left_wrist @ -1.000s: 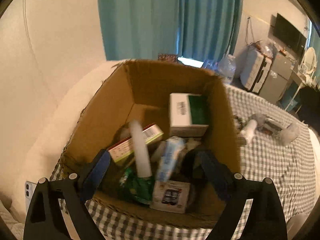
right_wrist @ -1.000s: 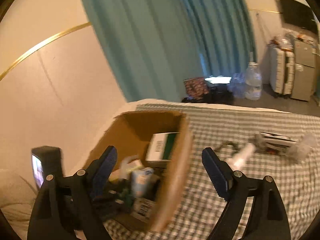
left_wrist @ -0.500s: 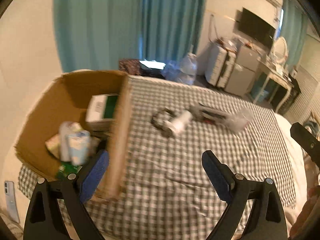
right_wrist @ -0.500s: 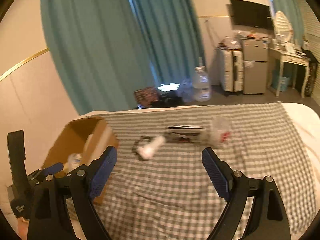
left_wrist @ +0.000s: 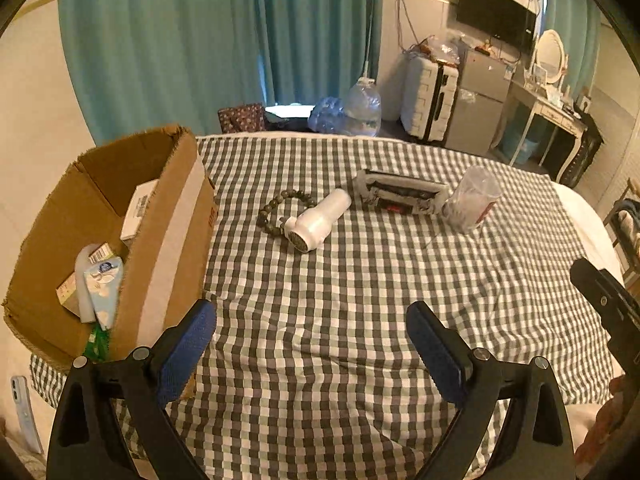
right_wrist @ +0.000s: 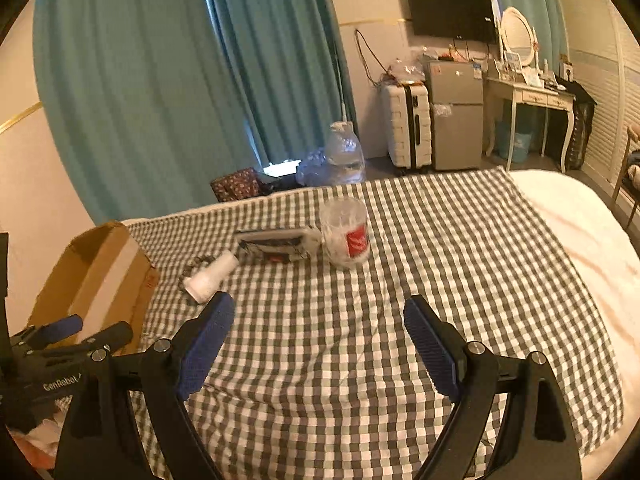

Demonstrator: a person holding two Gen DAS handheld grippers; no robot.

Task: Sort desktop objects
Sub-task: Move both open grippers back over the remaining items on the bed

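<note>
1. Lowest in frame, the left tool (left_wrist: 310, 336) and right tool (right_wrist: 318, 330) gape wide, holding nothing, over a checked cloth (left_wrist: 320, 320) on a bed (right_wrist: 580, 216).
2. Mid-frame: cardboard box (left_wrist: 168, 240) at left; bead bracelet (left_wrist: 280, 208), white bottle (left_wrist: 318, 220), flat packet (left_wrist: 402, 196) and clear cup (left_wrist: 472, 200) lie in a row.
3. Top: teal curtains (left_wrist: 180, 40), suitcase (right_wrist: 406, 124), television (right_wrist: 450, 12).

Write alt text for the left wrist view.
Open left gripper hovers empty over a grey-and-white checked cloth. Ahead lie a dark bead bracelet, white cylindrical device, flat printed package and clear plastic cup; a partly filled brown cardboard box stands left.
</note>
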